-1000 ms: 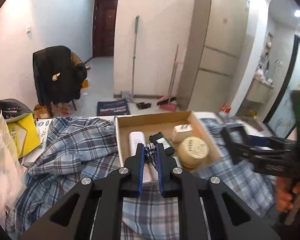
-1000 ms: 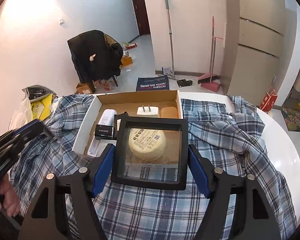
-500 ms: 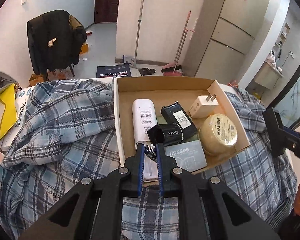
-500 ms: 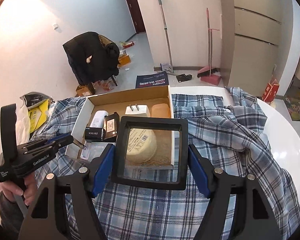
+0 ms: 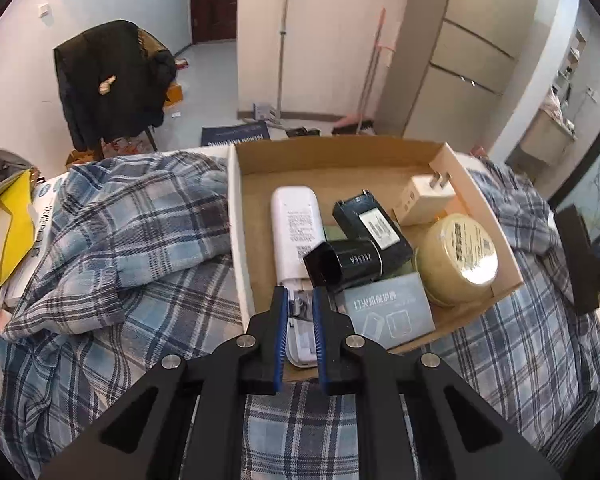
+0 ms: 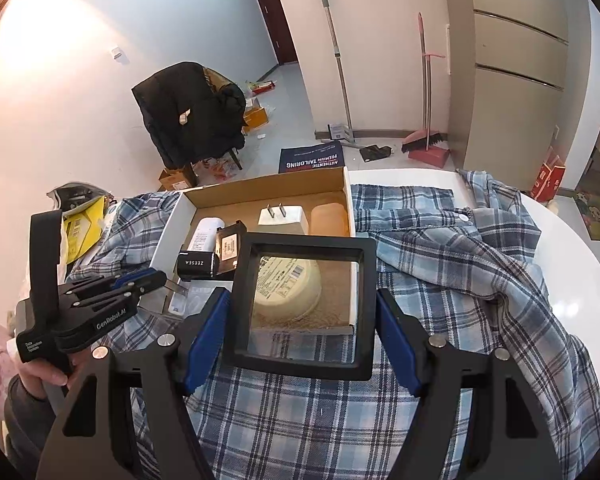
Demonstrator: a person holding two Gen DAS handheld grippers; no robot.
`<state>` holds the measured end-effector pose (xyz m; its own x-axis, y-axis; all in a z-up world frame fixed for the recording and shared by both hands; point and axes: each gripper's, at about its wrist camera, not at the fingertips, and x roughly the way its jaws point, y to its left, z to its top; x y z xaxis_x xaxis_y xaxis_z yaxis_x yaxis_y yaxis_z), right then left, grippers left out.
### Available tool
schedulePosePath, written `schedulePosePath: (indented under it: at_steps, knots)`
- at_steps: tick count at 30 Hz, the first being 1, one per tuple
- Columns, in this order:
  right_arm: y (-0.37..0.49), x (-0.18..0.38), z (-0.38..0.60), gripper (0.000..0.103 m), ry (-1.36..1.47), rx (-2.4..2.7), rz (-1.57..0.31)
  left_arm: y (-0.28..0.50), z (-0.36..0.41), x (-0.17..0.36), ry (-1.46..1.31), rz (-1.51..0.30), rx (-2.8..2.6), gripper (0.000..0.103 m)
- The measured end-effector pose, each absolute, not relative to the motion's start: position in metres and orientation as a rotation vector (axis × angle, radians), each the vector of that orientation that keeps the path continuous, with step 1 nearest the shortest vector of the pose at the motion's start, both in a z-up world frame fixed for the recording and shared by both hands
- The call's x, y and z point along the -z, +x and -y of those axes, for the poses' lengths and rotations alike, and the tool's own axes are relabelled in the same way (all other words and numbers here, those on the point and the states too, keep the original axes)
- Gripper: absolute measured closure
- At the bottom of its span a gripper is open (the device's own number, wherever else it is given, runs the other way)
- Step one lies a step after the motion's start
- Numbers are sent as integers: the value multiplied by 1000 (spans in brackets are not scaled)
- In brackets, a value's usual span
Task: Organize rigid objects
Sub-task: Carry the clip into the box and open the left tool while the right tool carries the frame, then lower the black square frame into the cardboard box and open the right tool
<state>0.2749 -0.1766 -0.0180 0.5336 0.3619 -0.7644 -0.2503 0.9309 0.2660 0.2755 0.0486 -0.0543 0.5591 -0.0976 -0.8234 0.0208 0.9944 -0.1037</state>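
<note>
A shallow cardboard box (image 5: 236,208) lies on a plaid cloth. It holds a white remote (image 5: 296,232), a black cylinder (image 5: 348,264), a black adapter (image 5: 374,226), a white plug (image 5: 424,196), a round cream tin (image 5: 460,256) and a grey card box (image 5: 388,312). My left gripper (image 5: 300,312) is shut on a small metal tool (image 5: 298,307) at the box's near edge. My right gripper (image 6: 302,312) is shut on a black square frame (image 6: 300,308) with a clear pane, held above the box's near right part (image 6: 352,208).
The plaid shirt (image 6: 460,264) covers a white round table (image 6: 580,264). A yellow bag (image 5: 4,232) and a white carton lie at the left. A chair with a black jacket (image 6: 188,116), brooms and a tall cabinet (image 6: 512,60) stand beyond the table.
My left gripper has moved forward and down with the metal tool to the box's near edge. My right gripper has held the frame nearly still above the box.
</note>
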Motion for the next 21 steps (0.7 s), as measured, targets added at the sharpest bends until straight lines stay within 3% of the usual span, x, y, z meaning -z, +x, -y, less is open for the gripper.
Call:
schedulePosePath:
  at_steps: [7,8,10,11,12,14,21]
  knots:
    - [273,8,178,32,129,-363,-923,261,-50,11,-40,-848,76,89]
    - [273,5,178,32,128,-364,-918,258,-51,-1,-32,-807,69,81]
    - [274,0,176,32,121,-366,-906,250,-53,-22,-35,-718,61,38]
    - [275,-4,174,32,117,-367,-899,245,-54,-34,-48,-650,59,7]
    - [276,-6,172,32,115,-369,-893,236,-56,-45,-68,-557,56,1]
    - [278,-12,167,32,112,-378,-884,226,-56,-59,-85,-451,45,1]
    - [289,-14,141,32,98,-409,-884,221,-56,-65,-111,-376,55,1]
